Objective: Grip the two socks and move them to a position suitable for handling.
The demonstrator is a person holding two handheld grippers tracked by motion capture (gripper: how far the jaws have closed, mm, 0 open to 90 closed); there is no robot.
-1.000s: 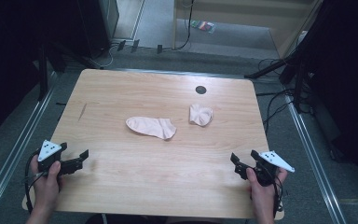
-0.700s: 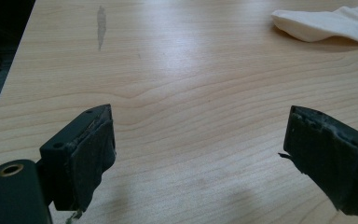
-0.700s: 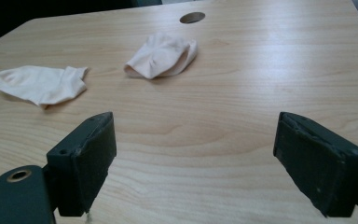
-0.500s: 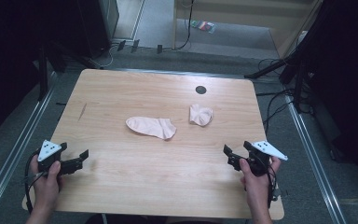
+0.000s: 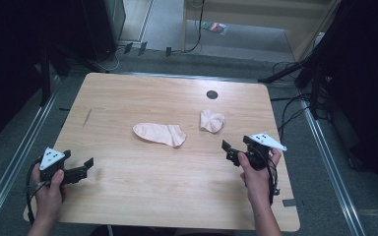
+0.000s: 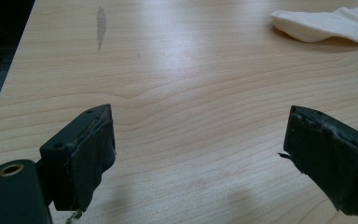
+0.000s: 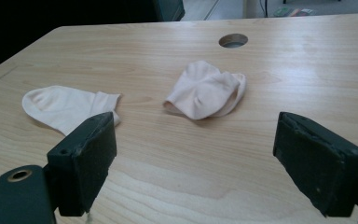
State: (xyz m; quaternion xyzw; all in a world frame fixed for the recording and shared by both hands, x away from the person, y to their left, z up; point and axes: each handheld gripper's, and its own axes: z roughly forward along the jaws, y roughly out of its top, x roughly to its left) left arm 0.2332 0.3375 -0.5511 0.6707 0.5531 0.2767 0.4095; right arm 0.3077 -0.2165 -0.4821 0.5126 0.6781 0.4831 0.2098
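The right hand-held gripper [image 5: 232, 151] is hovering just off the table [image 5: 142, 88] with its jaws spread wide and nothing between them, pointing straight at the crumpled sock [image 5: 212, 120]. That sock is lying bunched up just on the person's side of the round cable hole [image 5: 212, 94], and the gripper is sitting near it, a little further from the hole. The flat sock [image 5: 160, 133] is stretched out to the left of the crumpled one, the two lying apart with bare wood between them.

Over at the near left corner the left hand-held gripper [image 5: 81, 169] is waiting, jaws equally spread and empty, well apart from the flat sock; in the left gripper view the edge of that sock [image 6: 326, 24] is peeking in at the far right.

It looks like the right one is lining up a pick on the crumpled sock [image 7: 206, 90]. To do it well, I'd say it wants to be coming in low, one jaw on each side of the raised fold, and closing on the thick bunched part rather than a thin loose edge, which could slip out. Dropping the tips close to the wood matters too, since the fabric is soft and sitting low. The flat sock [image 7: 67, 106] is far enough away not to be getting snagged.
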